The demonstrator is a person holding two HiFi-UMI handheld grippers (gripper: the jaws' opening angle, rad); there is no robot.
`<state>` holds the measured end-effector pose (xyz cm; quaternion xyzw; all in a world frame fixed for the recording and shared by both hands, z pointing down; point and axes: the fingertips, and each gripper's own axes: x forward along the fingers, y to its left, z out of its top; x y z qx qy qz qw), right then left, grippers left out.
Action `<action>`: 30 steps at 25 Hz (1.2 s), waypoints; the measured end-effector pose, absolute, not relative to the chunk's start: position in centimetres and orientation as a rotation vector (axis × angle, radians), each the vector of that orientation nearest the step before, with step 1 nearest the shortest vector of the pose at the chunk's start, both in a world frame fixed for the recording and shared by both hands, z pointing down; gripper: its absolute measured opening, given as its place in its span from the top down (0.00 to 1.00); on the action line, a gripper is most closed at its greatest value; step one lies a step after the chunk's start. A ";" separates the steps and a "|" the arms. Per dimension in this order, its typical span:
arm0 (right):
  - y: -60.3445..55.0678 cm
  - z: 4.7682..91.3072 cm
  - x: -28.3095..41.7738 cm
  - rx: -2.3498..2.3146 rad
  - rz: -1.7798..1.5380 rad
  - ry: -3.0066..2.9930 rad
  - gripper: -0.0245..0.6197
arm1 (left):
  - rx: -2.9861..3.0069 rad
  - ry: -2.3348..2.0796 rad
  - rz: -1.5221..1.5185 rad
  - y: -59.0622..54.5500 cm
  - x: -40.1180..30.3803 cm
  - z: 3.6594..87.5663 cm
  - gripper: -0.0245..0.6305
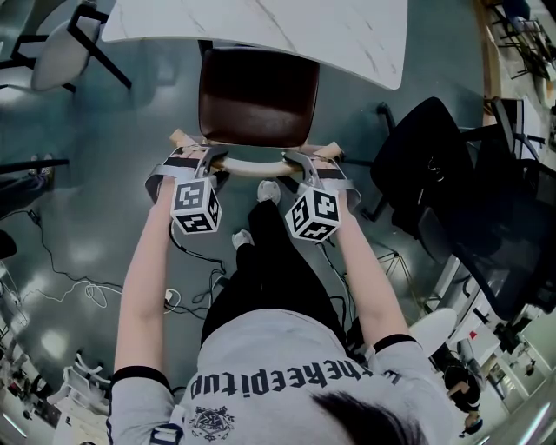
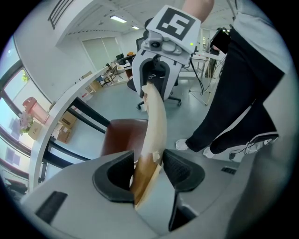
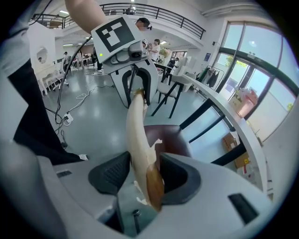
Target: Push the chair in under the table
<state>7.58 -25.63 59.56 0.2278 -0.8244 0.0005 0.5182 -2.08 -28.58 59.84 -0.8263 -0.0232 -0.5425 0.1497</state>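
While the left gripper (image 1: 207,162) and right gripper (image 1: 301,163) are each pinching the pale curved backrest (image 1: 257,165) between their jaws, the chair (image 1: 256,96) is standing with most of its seat out from the table (image 1: 261,22); pushing unevenly is risking a skewed chair catching the table, or the backrest slipping free

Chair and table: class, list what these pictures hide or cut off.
Chair legs: head view, hidden beneath its seat.
Seat's front edge: head view, covered by the table top.
Table's far side: cut off by the head view's top edge.
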 end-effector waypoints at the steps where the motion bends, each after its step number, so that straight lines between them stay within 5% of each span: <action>1: -25.7 59.6 7.6 0.545 0.001 -1.979 0.64 | -2.375 -0.071 -1.558 -28.6 -2.1 59.9 0.66; 24: -25.2 59.1 7.1 0.585 0.087 -2.016 0.62 | -2.274 0.041 -1.555 -28.0 -2.5 59.3 0.66; 30: -25.4 56.8 6.3 0.692 0.082 -2.060 0.72 | -2.315 0.153 -1.465 -27.8 -2.6 56.8 0.77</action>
